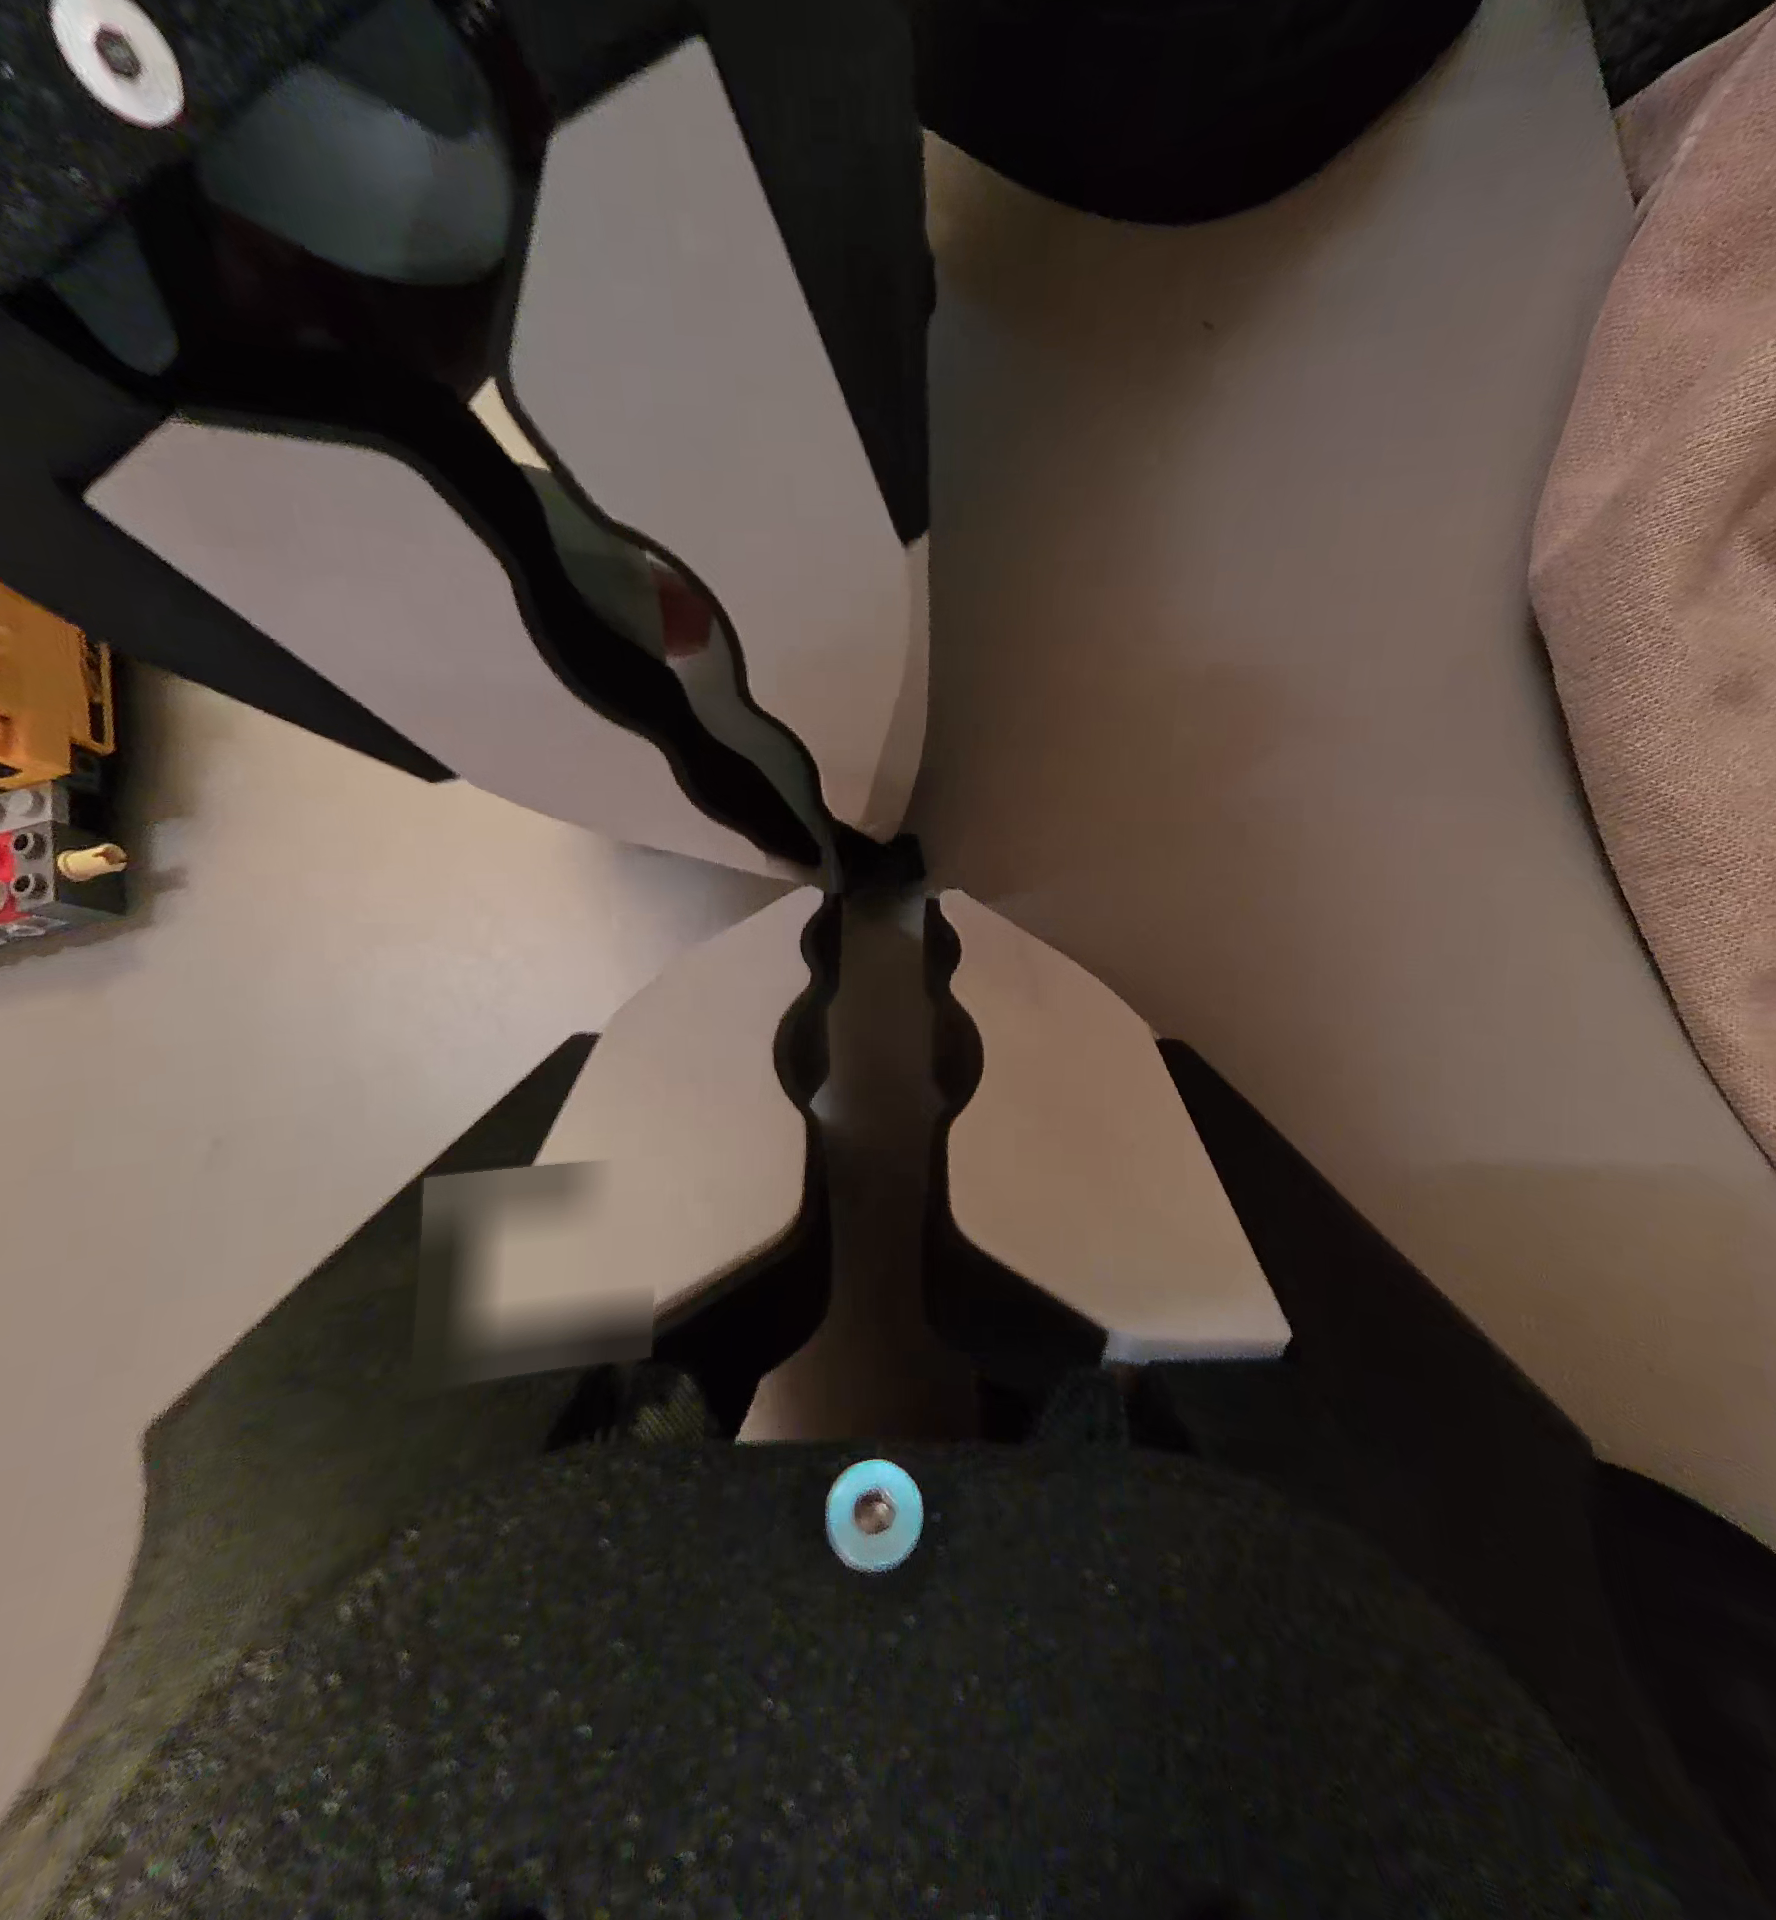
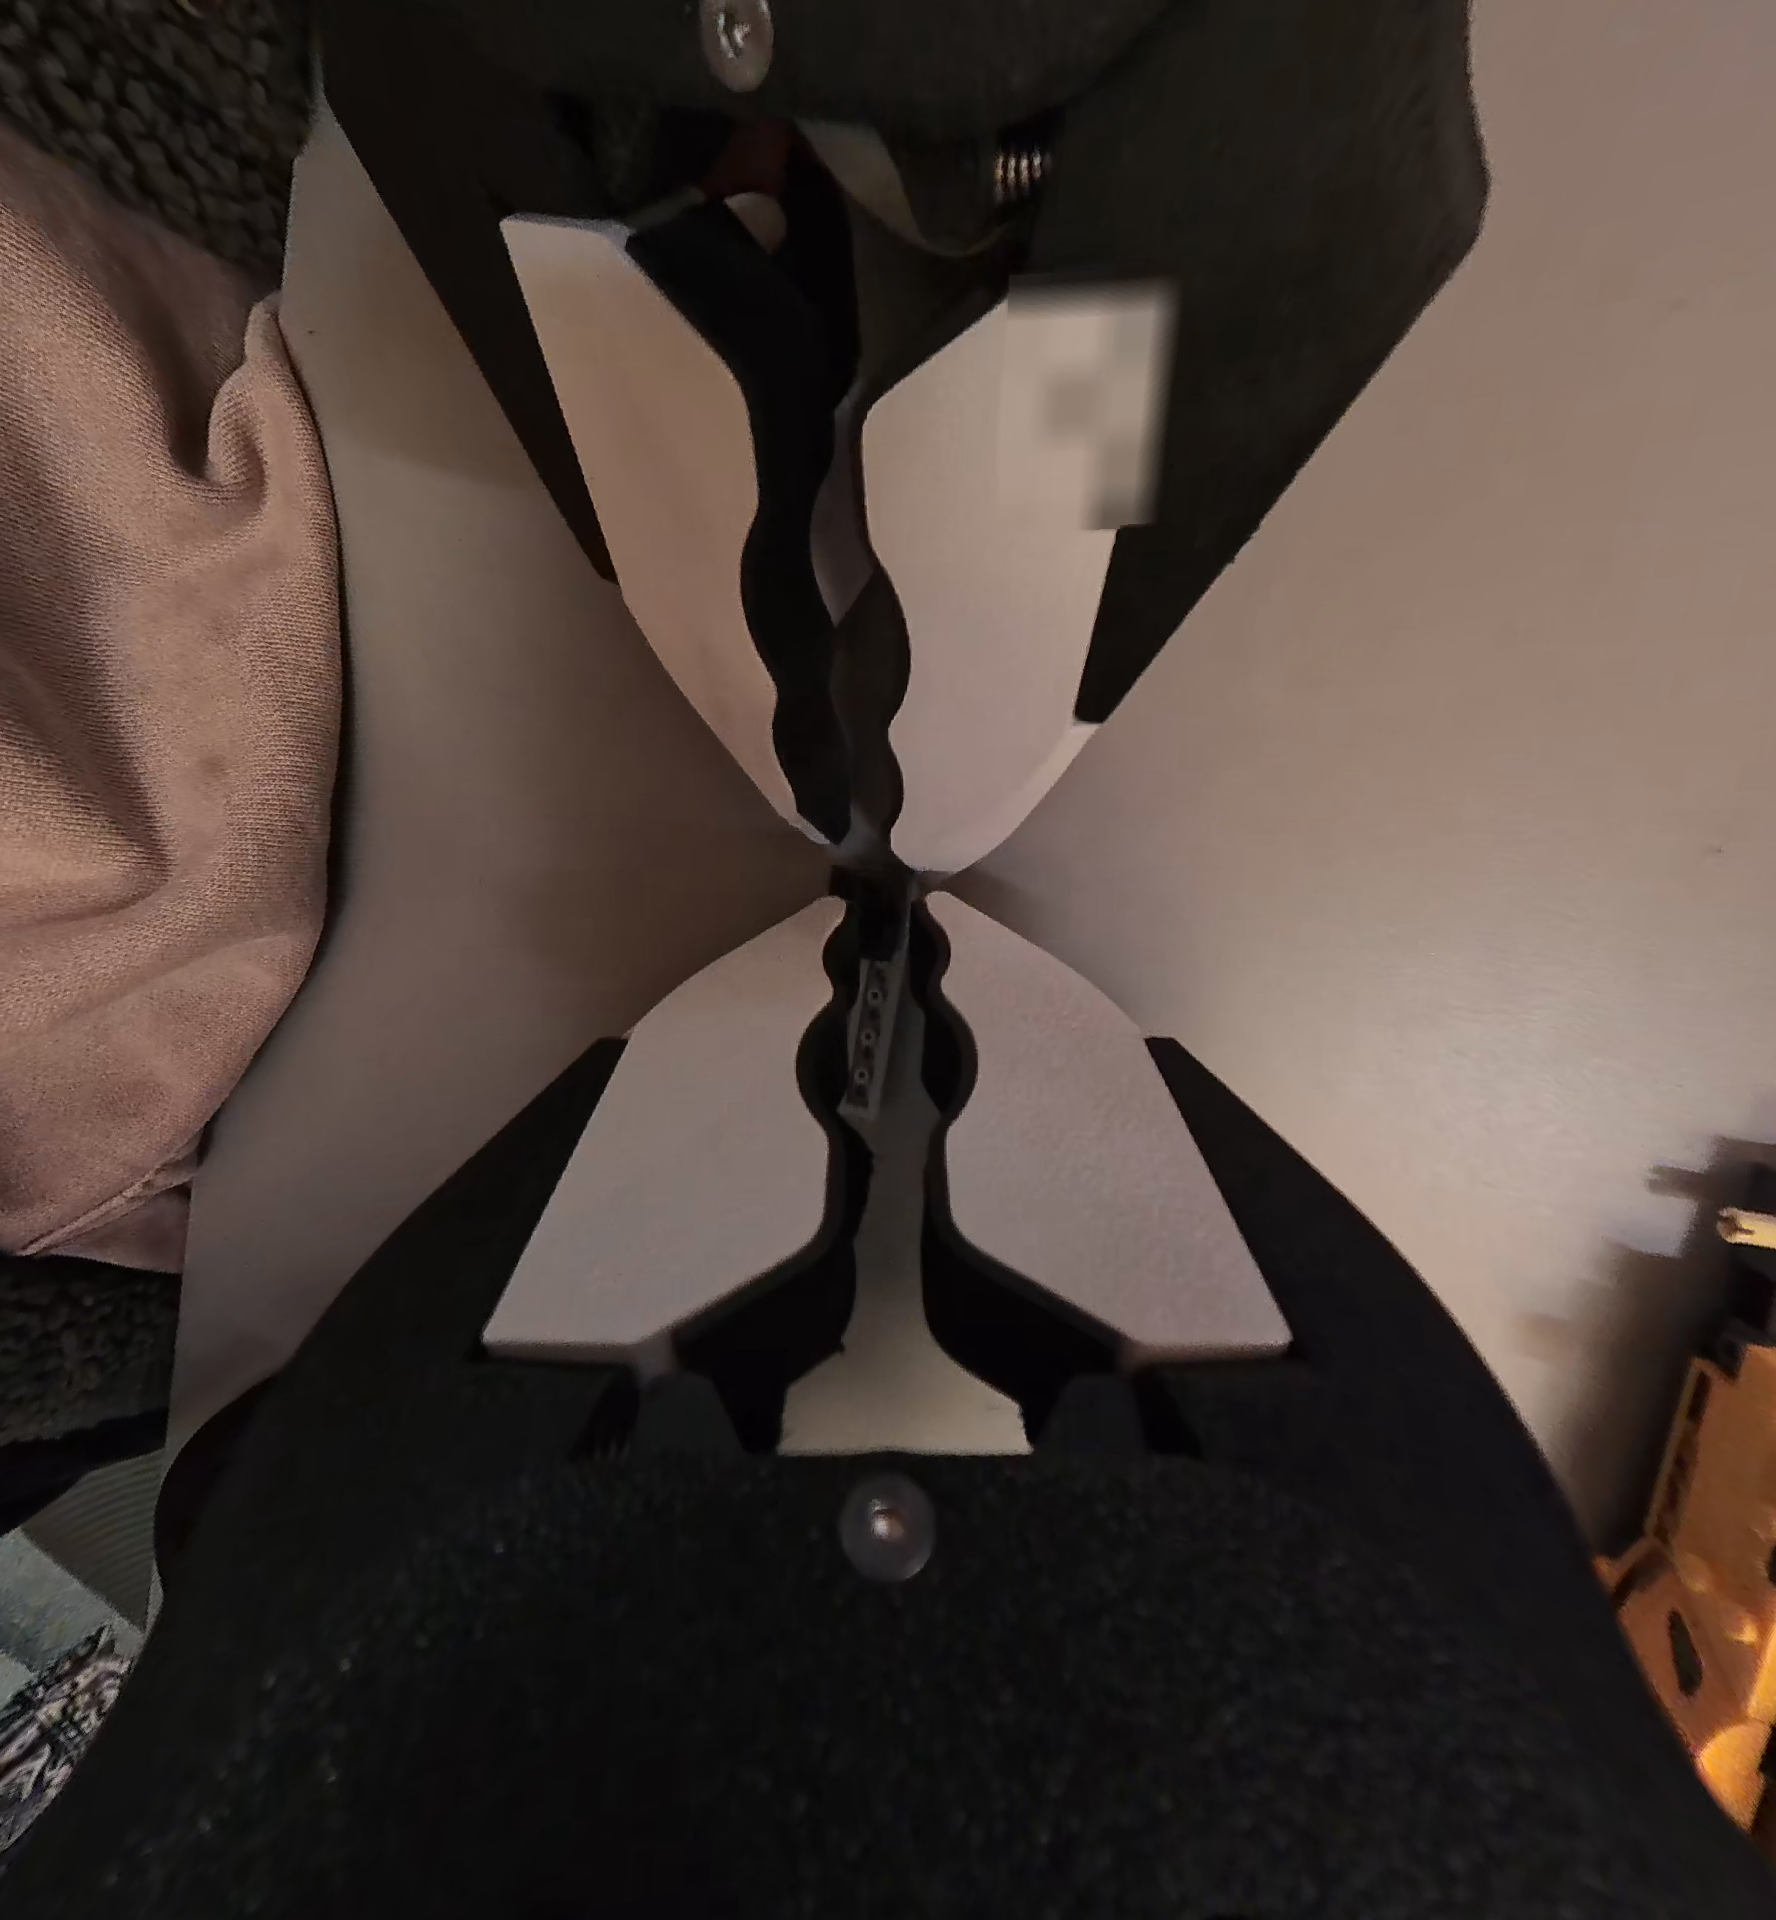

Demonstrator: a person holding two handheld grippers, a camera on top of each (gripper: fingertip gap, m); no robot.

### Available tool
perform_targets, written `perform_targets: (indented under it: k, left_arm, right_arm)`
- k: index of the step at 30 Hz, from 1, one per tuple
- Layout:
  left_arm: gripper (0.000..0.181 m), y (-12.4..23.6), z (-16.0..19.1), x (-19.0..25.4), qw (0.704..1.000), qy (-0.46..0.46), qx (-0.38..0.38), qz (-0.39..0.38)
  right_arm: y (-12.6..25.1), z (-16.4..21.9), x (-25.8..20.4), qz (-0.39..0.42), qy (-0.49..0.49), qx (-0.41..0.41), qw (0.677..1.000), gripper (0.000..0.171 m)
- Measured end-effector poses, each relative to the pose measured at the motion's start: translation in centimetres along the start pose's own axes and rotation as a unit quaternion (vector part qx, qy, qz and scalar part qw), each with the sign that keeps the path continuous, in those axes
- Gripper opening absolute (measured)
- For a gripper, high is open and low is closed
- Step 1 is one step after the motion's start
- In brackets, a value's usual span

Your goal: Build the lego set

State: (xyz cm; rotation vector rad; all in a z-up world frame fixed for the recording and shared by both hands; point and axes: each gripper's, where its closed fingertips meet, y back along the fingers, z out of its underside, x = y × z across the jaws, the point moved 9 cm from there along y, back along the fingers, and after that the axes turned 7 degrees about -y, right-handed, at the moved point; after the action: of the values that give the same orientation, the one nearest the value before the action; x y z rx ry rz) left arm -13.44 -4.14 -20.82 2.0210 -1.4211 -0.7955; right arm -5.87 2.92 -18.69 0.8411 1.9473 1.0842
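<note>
My two grippers meet tip to tip above the white table (image 1: 1227,623). My left gripper (image 1: 879,883) is shut on a small black piece (image 1: 882,860) at its tips. My right gripper (image 2: 871,902) is shut on a narrow grey studded Lego piece (image 2: 868,1039) that lies along its jaws. The black piece (image 2: 868,896) sits where the tips meet. The right gripper (image 1: 822,831) enters the left wrist view from the upper left, and the left gripper (image 2: 858,831) enters the right wrist view from above. The part-built yellow, grey and red model (image 1: 11,748) stands on the table, also in the right wrist view (image 2: 1757,1507).
A tan peg (image 1: 94,860) sticks out of the model's grey block. A pinkish-brown cushion (image 1: 1694,623) lies along one table edge, also in the right wrist view (image 2: 105,727). Patterned fabric (image 2: 11,1745) shows at the lower left below the table edge. My two grippers' fingertips are within a few centimetres of each other. Left tips and right tips are each some 12 cm from the tan peg (image 1: 94,860). It is also in sight in the right wrist view (image 2: 1766,1223).
</note>
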Motion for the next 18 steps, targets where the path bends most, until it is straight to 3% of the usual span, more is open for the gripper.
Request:
perform_targets:
  k: [18]
  left_arm:
    - [0.023,0.0,-0.2,-0.1,1.000,0.003,0.017,-0.003]
  right_arm:
    - [0.8,1.5,-0.2,0.023,-0.034,0.064,0.997,0.008]
